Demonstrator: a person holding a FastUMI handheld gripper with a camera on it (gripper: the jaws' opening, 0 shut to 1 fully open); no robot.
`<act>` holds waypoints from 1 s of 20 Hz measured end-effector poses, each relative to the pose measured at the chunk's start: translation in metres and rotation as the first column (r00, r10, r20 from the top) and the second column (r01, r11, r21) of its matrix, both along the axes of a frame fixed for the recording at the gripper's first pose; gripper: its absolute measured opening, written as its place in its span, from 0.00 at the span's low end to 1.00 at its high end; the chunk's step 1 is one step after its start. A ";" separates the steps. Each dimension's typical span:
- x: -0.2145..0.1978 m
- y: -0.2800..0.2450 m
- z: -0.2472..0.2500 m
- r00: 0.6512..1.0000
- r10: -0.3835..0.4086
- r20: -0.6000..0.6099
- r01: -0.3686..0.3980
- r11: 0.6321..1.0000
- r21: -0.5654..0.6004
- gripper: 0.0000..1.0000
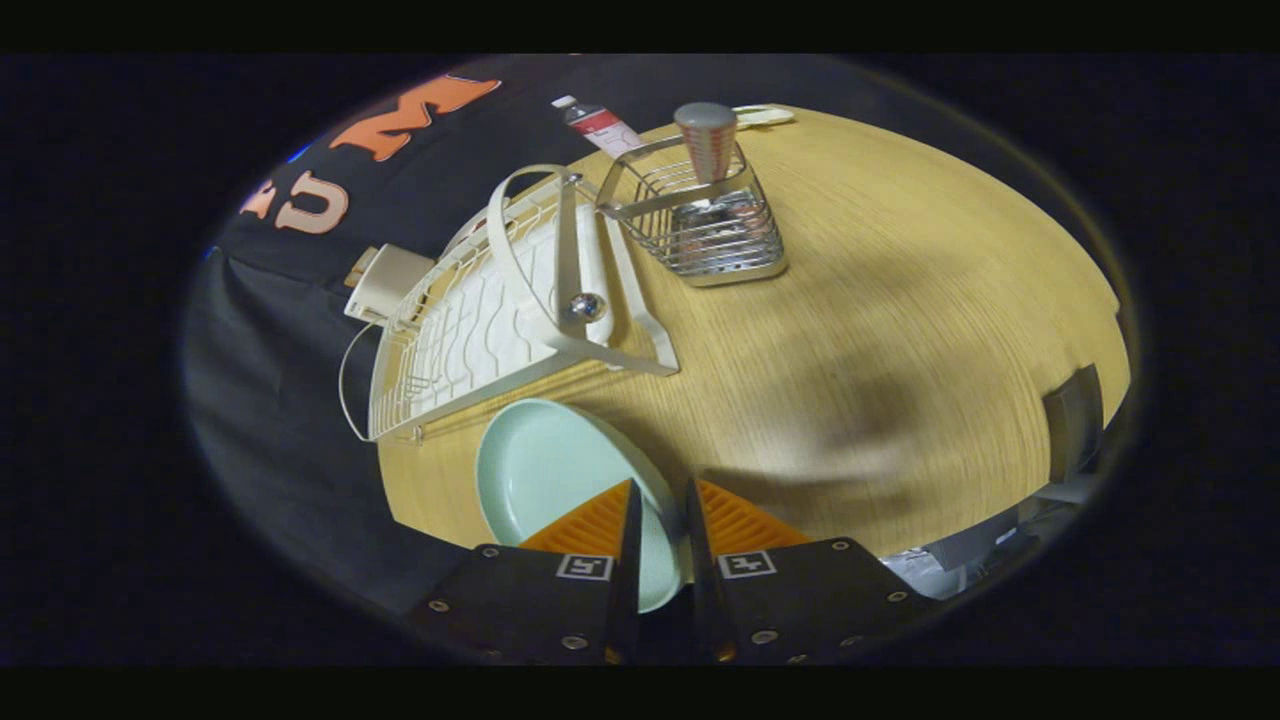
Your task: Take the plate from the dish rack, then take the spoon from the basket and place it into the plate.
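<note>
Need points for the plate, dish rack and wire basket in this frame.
plate (pixel 545 470): gripper view, on its pale inner surface, ahead of the claw (pixel 660 515) whose fingers pinch its rim.
dish rack (pixel 470 320): gripper view, on its white wire grid.
basket (pixel 715 235): gripper view, on its wire side.

1. Gripper (pixel 662 500): two flat finger blocks w/ wedge-shaped, ribbed pads (pixel 590 525).
2. Square b/w marker tag (pixel 584 566) on each block, near the inner edge.
3. Small round screws (pixel 574 642) along block faces.
</note>
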State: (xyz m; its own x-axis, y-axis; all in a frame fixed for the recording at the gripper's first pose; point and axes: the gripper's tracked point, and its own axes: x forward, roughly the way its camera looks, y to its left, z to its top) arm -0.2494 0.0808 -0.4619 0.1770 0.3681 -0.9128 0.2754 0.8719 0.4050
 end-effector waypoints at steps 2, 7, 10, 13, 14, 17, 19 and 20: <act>0.009 0.000 0.004 0.999 -0.031 0.025 0.030 0.999 0.018 0.26; 0.047 -0.028 0.023 0.974 -0.012 0.226 0.032 0.996 -0.084 0.41; 0.075 -0.046 0.042 0.928 0.037 0.370 0.032 0.983 -0.180 0.56; 0.097 -0.066 0.056 0.877 0.087 0.473 0.060 0.956 -0.286 0.63; 0.105 -0.072 0.062 0.858 0.093 0.504 0.080 0.947 -0.310 0.63; 0.122 -0.082 0.070 0.820 0.119 0.560 0.105 0.931 -0.351 0.63; 0.130 -0.083 0.066 0.810 0.137 0.570 0.098 0.927 -0.361 0.60; 0.132 -0.080 0.061 0.811 0.146 0.567 0.086 0.928 -0.363 0.59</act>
